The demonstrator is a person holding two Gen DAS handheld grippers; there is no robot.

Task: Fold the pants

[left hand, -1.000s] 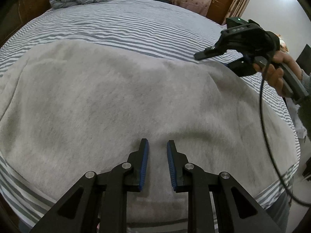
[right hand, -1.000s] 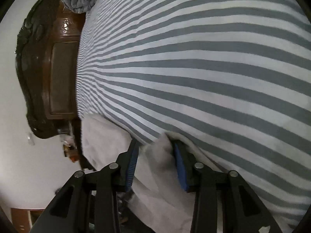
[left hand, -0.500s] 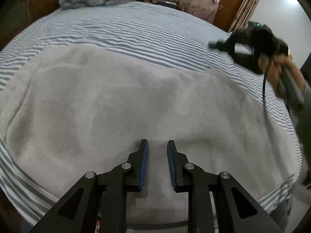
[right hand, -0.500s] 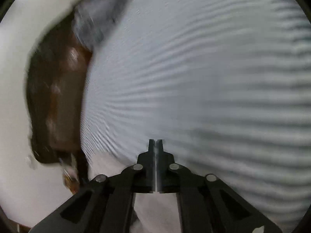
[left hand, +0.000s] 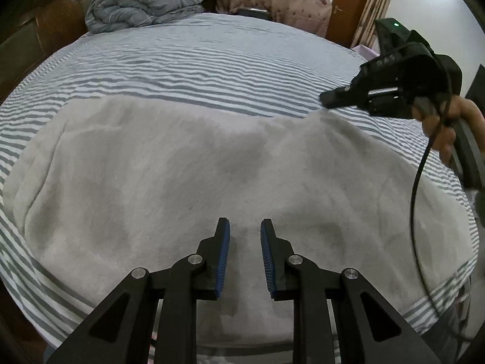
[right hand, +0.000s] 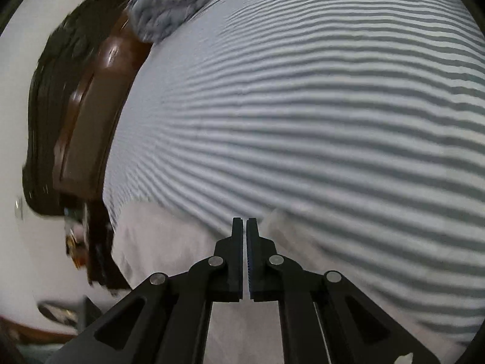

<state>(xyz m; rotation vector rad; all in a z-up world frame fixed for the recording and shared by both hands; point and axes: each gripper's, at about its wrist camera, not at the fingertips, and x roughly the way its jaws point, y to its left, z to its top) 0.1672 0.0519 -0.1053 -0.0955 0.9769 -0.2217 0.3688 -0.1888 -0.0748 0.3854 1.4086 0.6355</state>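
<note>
Jaws pressed together on the right gripper (right hand: 244, 220), pinching the grey pants (left hand: 182, 166) at the far right edge; left gripper (left hand: 244, 227) slightly spread, empty, near edge. Best to lift slow, keeping it taut over the bed (left hand: 212, 60).

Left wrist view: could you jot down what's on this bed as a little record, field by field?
Surface: bed with a grey-and-white striped sheet
Garment: grey pants, spread out on the sheet
Left gripper: over the near part of the pants, jaws slightly apart, nothing between them
Right gripper: held by a hand at the pants' far right corner, jaws shut; unclear whether cloth is pinched
Background: bundled quilt at the bed's far end
</note>
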